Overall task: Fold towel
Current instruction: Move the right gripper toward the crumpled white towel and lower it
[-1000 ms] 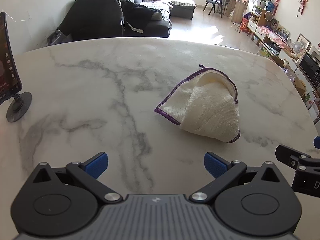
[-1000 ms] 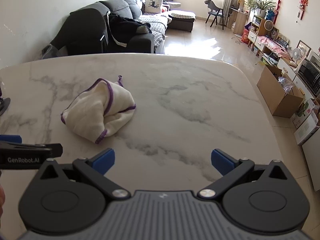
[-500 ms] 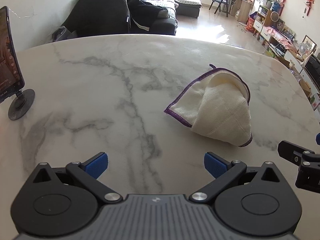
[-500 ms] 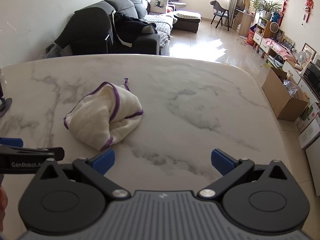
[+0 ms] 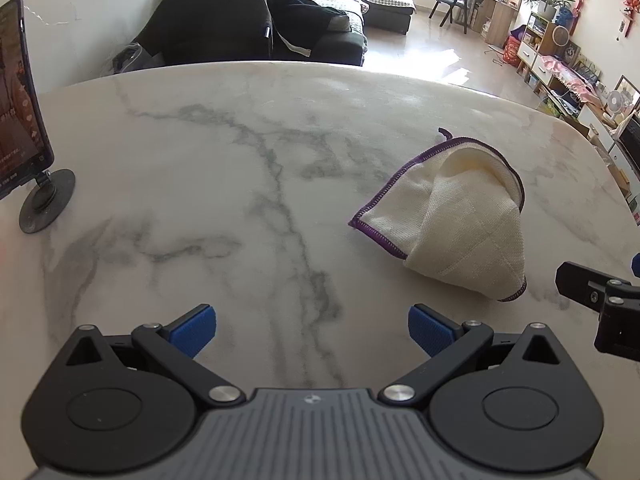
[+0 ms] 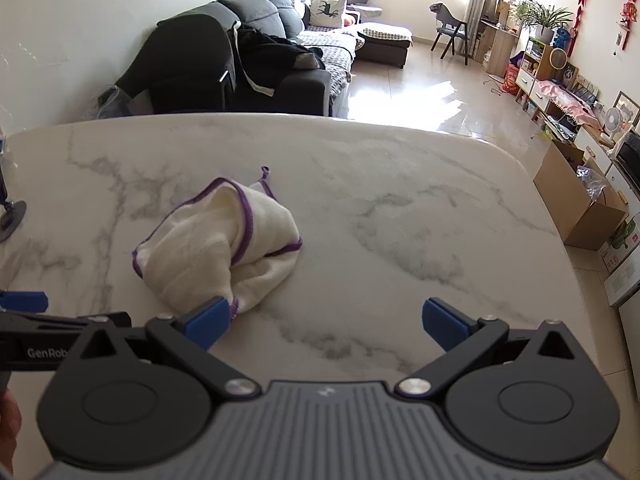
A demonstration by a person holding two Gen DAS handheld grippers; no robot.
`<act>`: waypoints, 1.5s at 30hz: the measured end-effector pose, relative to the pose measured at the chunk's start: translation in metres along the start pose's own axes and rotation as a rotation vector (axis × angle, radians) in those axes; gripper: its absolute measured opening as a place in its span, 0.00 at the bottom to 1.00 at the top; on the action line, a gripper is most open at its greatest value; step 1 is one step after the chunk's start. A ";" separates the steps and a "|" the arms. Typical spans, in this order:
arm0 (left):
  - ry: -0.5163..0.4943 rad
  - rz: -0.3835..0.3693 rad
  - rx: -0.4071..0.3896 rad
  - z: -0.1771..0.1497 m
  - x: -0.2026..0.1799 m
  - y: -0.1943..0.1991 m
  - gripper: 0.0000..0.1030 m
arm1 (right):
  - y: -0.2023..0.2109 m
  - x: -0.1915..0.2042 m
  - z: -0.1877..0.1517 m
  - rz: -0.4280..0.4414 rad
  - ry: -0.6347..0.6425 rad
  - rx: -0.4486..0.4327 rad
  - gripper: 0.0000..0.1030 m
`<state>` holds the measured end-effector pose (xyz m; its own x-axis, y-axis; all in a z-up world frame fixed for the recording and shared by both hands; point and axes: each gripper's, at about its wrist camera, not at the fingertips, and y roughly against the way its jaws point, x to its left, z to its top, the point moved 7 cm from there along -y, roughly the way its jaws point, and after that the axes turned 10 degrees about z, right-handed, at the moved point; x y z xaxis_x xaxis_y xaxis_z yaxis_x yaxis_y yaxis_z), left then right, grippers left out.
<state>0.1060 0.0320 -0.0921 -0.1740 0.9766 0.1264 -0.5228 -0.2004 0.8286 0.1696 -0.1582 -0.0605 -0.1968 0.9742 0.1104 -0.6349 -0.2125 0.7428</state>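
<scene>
A cream towel with purple stitched edging lies crumpled in a loose heap on the white marble table. In the left wrist view it sits ahead and to the right of my left gripper, which is open and holds nothing. In the right wrist view the towel is ahead and to the left, its near corner just beyond the left fingertip of my right gripper. That gripper is open and holds nothing too. Part of the right gripper's body shows at the right edge of the left wrist view.
A phone on a round black stand is at the table's left side. The table's far edge borders a living room with a dark sofa. Cardboard boxes stand on the floor off the table's right edge.
Both grippers have moved forward toward the towel, which now looks larger and nearer in both views. The towel itself has not moved. Both grippers stay open.
</scene>
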 end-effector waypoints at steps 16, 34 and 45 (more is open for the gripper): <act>0.002 0.007 0.015 0.002 0.000 -0.009 0.99 | -0.013 0.004 0.018 0.020 0.004 -0.011 1.00; -0.031 0.032 -0.027 -0.001 -0.003 -0.015 1.00 | -0.027 0.005 0.034 0.050 -0.024 -0.015 0.98; -0.056 0.007 -0.085 -0.006 -0.003 -0.014 1.00 | -0.033 0.008 0.039 0.069 -0.031 -0.010 0.80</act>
<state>0.1093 0.0314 -0.1071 -0.1326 0.9775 0.1641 -0.5908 -0.2109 0.7788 0.2180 -0.1404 -0.0579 -0.2171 0.9591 0.1816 -0.6281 -0.2797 0.7261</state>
